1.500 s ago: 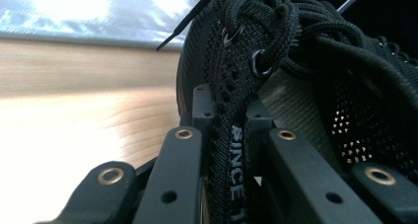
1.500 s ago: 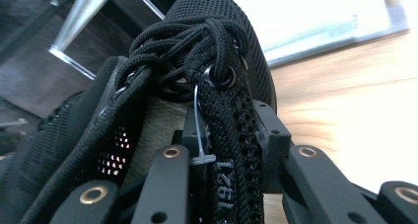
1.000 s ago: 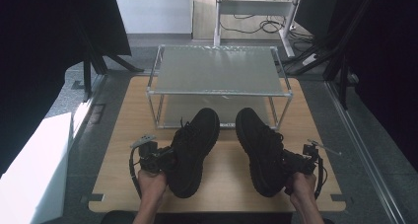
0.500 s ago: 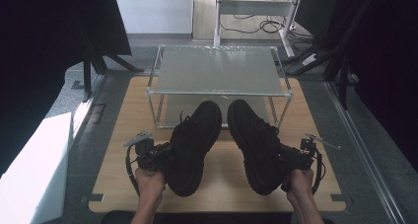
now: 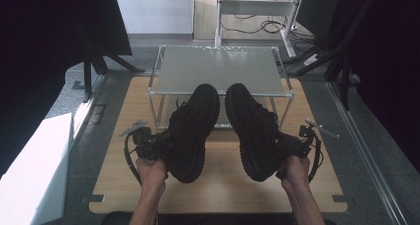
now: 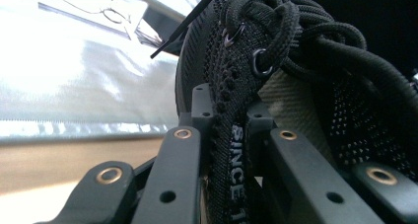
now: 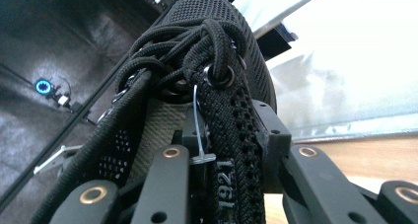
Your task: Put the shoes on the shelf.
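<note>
1. High view: the left tongs (image 5: 157,146) grasp the left shoe (image 5: 194,131) at its heel end; the right tongs (image 5: 291,144) grasp the right shoe (image 5: 251,131) likewise. Both shoes are black, toes pointing away from the person, side by side and just apart, held above the table (image 5: 223,185).
2. Left gripper view: the jaws are clenched on the collar edge of the left shoe (image 6: 276,76), beside a strip printed "SINCE"; laces and metal eyelets are legible, detail the high view lacks.
3. Right gripper view: the jaws are clenched on the collar edge of the right shoe (image 7: 207,61), printed "1921"; a plastic tag loop hangs from an eyelet.
4. Surface: a wooden table on a grey floor. A metal-framed rack (image 5: 218,69) with a pale top stands at its far edge; the shoe toes overlap its front rail.
5. Room: dark curtains at both sides, cables (image 5: 257,22) beyond.
6. Change: compared with the earlier frames, both shoes sit higher and their toes reach nearer the rack.
</note>
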{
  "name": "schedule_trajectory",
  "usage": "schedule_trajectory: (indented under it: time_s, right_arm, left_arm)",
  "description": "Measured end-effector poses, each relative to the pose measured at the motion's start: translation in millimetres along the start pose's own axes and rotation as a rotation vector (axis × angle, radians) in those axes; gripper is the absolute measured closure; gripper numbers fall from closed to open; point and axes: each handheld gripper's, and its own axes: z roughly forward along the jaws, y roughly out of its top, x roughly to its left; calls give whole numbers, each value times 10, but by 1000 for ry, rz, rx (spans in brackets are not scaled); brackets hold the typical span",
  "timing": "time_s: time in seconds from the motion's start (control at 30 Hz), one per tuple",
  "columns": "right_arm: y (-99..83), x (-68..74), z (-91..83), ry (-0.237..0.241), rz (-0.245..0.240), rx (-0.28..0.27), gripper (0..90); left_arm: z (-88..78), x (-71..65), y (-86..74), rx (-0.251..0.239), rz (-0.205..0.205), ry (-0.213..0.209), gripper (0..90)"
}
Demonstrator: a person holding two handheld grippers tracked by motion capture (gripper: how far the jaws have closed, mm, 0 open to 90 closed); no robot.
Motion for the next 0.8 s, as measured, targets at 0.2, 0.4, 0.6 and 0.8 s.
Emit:
schedule_trajectory:
  time_s: [0.2,0.4,0.6,0.8]
  right_arm:
    - [97,82,84,-7,9,-19,722]
    - [223,150,183,-18,16,-46,722]
    - [385,226,298,-41,-2,-66,722]
    - [542,226,434,-84,2,-79,723]
  left_arm:
    - [77,-33,144,-19,-8,13,803]
    - [190,-95,299,-33,-5,19,801]
    - [322,-116,472,-48,-16,32,800]
    - [441,-121,655,-64,-20,64,800]
